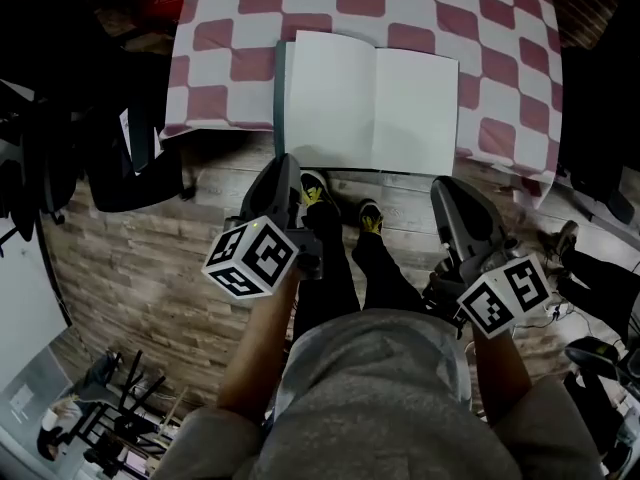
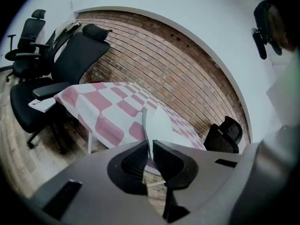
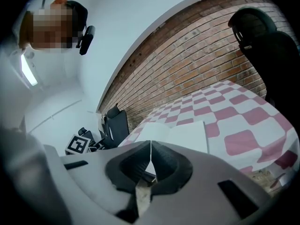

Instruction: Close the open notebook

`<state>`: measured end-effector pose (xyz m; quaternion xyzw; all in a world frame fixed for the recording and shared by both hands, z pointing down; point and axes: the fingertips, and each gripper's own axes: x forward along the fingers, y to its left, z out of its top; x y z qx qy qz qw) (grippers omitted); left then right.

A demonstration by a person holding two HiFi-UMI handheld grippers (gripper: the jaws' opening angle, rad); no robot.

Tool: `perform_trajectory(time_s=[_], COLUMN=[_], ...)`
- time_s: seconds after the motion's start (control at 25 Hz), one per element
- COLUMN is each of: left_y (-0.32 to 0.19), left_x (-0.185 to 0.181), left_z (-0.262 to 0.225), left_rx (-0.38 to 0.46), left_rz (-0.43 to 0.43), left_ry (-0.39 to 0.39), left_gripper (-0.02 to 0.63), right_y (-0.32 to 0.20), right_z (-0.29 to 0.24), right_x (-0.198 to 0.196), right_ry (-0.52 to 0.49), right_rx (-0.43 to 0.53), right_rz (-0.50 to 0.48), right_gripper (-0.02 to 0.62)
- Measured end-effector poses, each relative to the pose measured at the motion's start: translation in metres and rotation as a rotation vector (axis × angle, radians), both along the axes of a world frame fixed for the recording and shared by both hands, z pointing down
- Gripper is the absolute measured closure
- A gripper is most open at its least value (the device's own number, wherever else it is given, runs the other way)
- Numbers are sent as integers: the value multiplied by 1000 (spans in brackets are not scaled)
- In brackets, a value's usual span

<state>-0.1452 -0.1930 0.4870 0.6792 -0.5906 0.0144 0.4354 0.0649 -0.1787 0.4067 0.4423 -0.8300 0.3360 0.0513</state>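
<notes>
While both your grippers hang short of the table, each is clenched on nothing: the left gripper (image 2: 151,150) shows only a slit between its jaws, and the right gripper's (image 3: 150,156) jaws meet. Ahead, the notebook (image 1: 370,103) lies open and flat at the near edge of the checked table (image 1: 490,28), spine running away from you. Your left gripper looks nearer, by its near-left corner.

No readable words, numbers or brand marks in any view. Only signs: black-and-white coded squares on the left-hand cube (image 1: 250,258) and the right-hand cube (image 1: 505,295). The right gripper view shows one such pattern, again on the left-hand cube (image 3: 78,144).
</notes>
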Motion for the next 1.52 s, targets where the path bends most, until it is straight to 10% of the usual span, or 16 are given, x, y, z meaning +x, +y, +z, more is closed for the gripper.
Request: perform_trajectory(time_s=[1.52], left_y=[3], left_x=[147], left_z=[-86], left_rx=[208], left_rz=[350], left_ry=[-251], left_gripper=[571], right_y=[40], right_z=[-62], right_x=[132], right_ry=[-10], right_rx=[169], right_rz=[214], right_gripper=[569])
